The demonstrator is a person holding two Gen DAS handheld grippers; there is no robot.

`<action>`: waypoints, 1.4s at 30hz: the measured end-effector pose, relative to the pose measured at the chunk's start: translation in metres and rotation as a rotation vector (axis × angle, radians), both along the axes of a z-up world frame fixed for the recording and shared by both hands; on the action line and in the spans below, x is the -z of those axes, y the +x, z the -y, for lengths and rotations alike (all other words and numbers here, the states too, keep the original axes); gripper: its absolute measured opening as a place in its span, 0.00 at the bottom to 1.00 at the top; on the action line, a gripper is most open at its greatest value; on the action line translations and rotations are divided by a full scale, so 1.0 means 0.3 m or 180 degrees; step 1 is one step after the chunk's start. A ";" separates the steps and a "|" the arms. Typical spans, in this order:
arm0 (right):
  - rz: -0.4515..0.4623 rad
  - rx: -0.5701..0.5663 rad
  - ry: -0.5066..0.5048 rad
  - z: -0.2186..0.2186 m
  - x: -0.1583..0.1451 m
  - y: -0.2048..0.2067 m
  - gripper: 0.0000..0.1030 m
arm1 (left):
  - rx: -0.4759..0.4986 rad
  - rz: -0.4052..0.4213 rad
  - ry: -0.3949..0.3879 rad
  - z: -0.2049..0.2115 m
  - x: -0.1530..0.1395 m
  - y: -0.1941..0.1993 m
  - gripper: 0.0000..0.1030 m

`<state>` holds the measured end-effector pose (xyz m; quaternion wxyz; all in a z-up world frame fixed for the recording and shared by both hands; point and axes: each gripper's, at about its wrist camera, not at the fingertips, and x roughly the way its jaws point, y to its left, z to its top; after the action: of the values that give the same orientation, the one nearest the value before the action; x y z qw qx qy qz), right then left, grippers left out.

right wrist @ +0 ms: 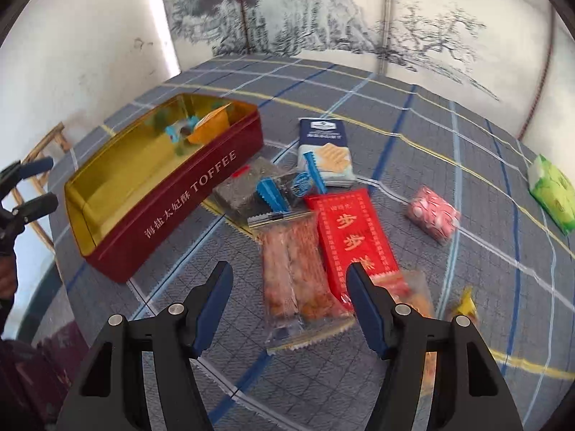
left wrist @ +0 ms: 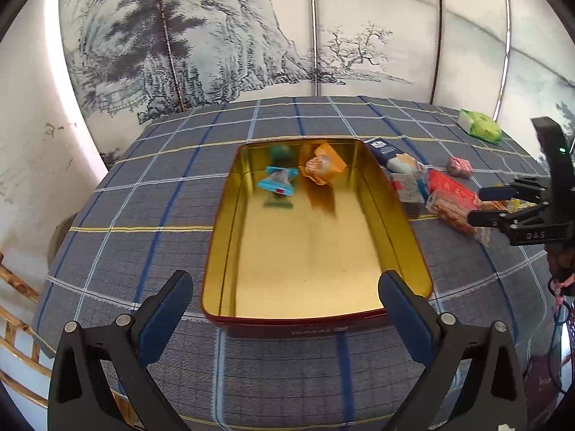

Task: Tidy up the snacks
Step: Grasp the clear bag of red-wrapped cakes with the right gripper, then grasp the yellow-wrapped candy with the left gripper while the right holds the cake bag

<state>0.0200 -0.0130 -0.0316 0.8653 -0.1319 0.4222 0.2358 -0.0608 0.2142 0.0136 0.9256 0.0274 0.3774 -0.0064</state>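
Right wrist view: we see the right gripper [right wrist: 287, 283] spread wide and empty, poised above a clear packet of reddish-brown bars [right wrist: 294, 273] on the plaid tablecloth [right wrist: 449, 136]. Beside that packet lies a red packet [right wrist: 354, 233] printed with gold Chinese characters, its near end passing behind the gripper's right finger. Beyond them sit a grey packet [right wrist: 248, 183] with blue serrated ends and a navy-and-white cracker packet [right wrist: 325, 151] whose small print we cannot read. A pink wrapped sweet [right wrist: 433, 213] lies apart to the right, a green packet [right wrist: 553, 192] near the table's far edge.

To the left stands the open red tin [right wrist: 179, 194], gold inside, lettered "TOFFEE" after a line of Chinese characters. An orange packet [left wrist: 325, 167] and a light-blue wrapped sweet [left wrist: 278, 181] lie at its far end.

Left wrist view: our left gripper [left wrist: 285, 307] hangs spread and empty over the tin's near rim; lettering on that wall is blurred, possibly a brand name.
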 end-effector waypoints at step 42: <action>0.0261 0.2281 0.0851 0.884 0.074 -0.299 0.38 | 0.2005 -0.0612 -0.0296 0.892 -0.113 0.361 0.98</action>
<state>-0.0697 -0.2783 -0.0537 0.9186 0.1287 0.3722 -0.0340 0.0477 -0.0533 0.0475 0.8386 0.0997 0.4353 -0.3121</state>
